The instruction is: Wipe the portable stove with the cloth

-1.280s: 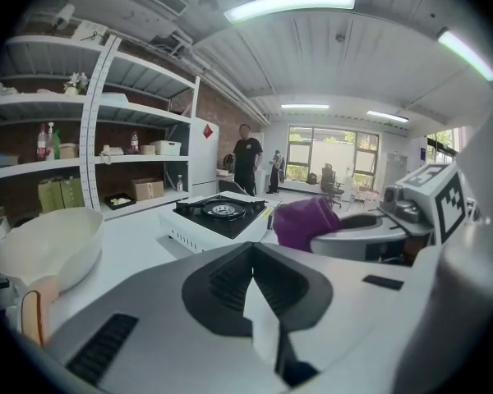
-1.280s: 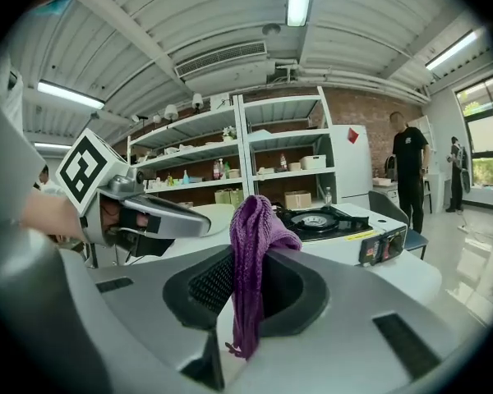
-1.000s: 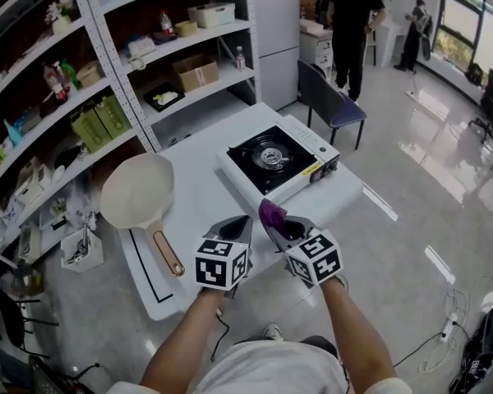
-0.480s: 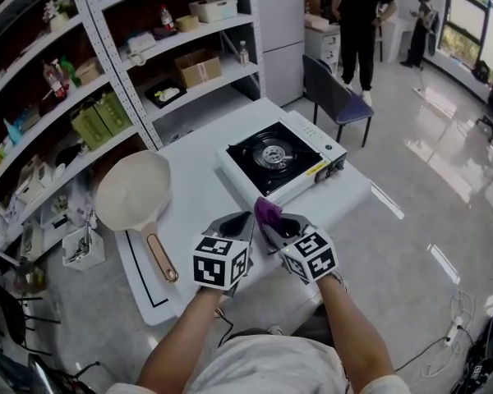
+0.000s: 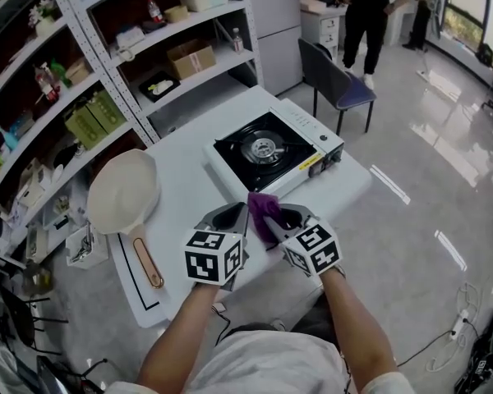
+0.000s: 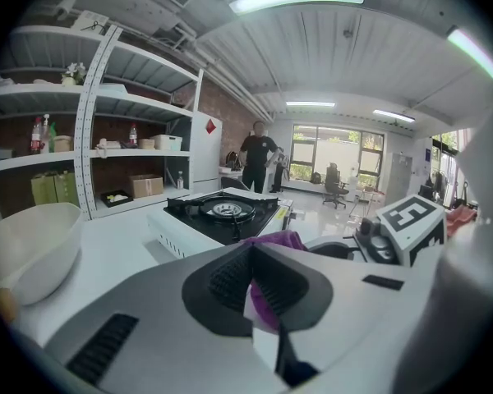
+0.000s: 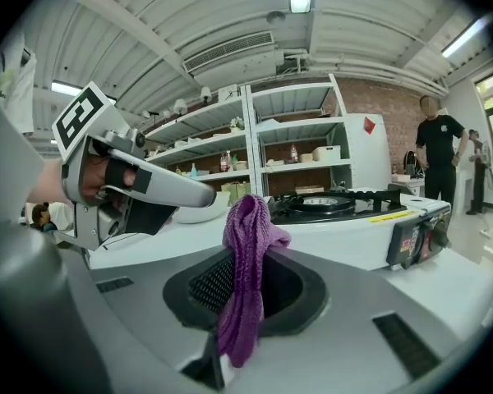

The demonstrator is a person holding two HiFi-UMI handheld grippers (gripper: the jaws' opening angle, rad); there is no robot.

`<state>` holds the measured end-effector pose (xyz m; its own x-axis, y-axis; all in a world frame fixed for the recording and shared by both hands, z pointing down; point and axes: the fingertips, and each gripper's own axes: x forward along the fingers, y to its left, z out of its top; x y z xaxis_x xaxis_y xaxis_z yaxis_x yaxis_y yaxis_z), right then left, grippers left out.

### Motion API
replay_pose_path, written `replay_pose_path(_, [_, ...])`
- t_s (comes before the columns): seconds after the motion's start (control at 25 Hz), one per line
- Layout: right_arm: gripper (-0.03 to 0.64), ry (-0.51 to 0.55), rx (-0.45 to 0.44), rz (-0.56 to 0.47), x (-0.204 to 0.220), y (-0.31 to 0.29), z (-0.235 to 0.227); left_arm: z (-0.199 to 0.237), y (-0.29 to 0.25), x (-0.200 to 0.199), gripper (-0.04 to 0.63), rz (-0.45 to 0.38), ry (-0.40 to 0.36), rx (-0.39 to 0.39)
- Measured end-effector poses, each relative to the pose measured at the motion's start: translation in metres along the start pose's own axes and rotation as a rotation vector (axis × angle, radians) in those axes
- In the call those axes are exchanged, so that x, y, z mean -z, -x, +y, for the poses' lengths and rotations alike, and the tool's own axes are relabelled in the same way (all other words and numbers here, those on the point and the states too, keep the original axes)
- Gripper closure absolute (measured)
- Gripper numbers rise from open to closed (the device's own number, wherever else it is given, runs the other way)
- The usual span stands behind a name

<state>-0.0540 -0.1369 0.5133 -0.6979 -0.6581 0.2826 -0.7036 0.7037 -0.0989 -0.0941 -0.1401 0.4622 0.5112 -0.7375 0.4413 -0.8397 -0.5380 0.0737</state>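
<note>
Head view: the right gripper [image 5: 267, 217] is holding the purple cloth [image 5: 261, 206] just short of the portable stove [image 5: 267, 150] on the bench [image 5: 189, 195]. Left gripper view: the left gripper [image 6: 248, 251] is sitting closed and empty. Right gripper view: the jaws are pinching the cloth. The approach seems underway; next, the cloth needs lowering onto the stove.

Bare table [image 5: 189, 179] ahead, up to the stove [image 5: 267, 150].
The pan [image 5: 123, 194] blocks the left side, with shelves [image 5: 107, 72] beyond it. The left gripper [image 5: 240, 214] and right gripper [image 5: 271, 220] crowd tip to tip, both seemingly on the cloth [image 5: 261, 207].
</note>
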Motion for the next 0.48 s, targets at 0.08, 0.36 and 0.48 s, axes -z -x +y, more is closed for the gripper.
replay_pose_path(0.08, [0.555, -0.007, 0.003, -0.003, 0.001, 0.002, -0.009, -0.002, -0.007, -0.002, 0.591, 0.003, 0.000, -0.001])
replay_pose_path(0.36, [0.555, -0.005, 0.004, -0.008, 0.000, 0.007, -0.039, -0.012, -0.029, -0.015, 0.591, -0.001, 0.000, -0.013])
replay_pose_path(0.48, [0.555, -0.001, 0.001, -0.005, -0.001, 0.010, -0.052, -0.016, -0.038, -0.020, 0.591, 0.000, 0.006, -0.019])
